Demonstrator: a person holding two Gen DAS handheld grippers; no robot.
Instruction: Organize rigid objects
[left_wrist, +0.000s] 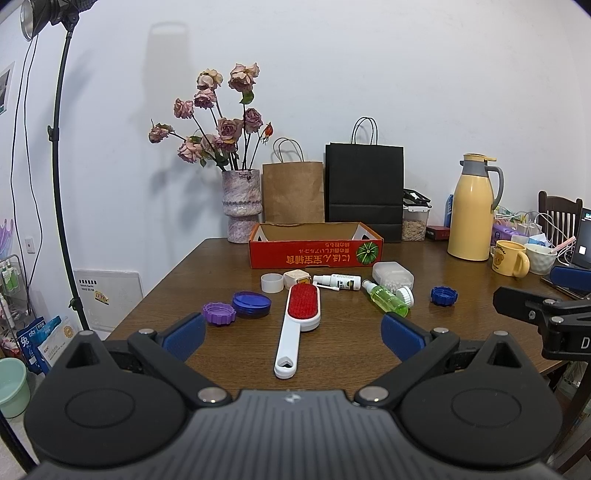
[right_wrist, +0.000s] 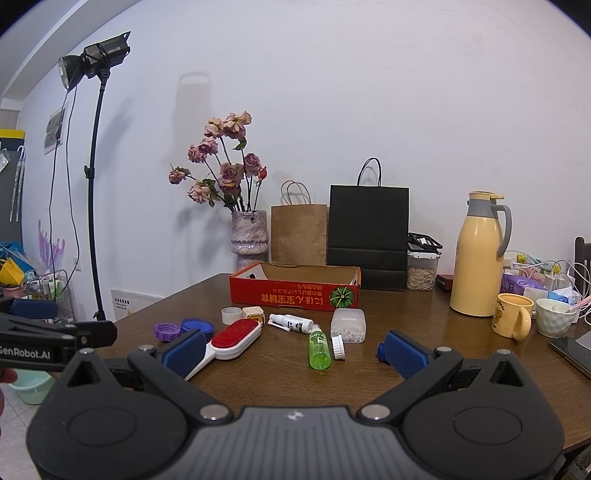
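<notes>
Both grippers are hovering over the wooden counter (left_wrist: 229, 369) with their fingers spread wide and nothing in them.

The left gripper (left_wrist: 293, 338) has the lint brush (left_wrist: 301, 317) right between its fingers, white handle pointing back at the camera, red pad further out. Just past the left finger sit the purple cap (left_wrist: 219, 314) and the dark blue lid (left_wrist: 251, 304), touching or nearly so. Beyond the brush tip are a white ring cap (left_wrist: 272, 283) and a small cream box (left_wrist: 296, 277), with the white spray bottle (left_wrist: 338, 282) lying flat beside them. The green bottle (left_wrist: 386, 301) lies just ahead of the right finger, the white lid (left_wrist: 405, 295) against it, and the clear box of white beads (left_wrist: 392, 275) behind. A blue cap (left_wrist: 444, 295) is off outside the right finger.

From the right gripper (right_wrist: 293, 350), the green bottle falls between the fingers, and the brush handle passes behind the left finger. The blue cap is mostly hidden behind its right finger.

The red cardboard tray (left_wrist: 316, 254) sits further out past everything, straight ahead of both sets of fingers, and nothing shows inside it from here.
</notes>
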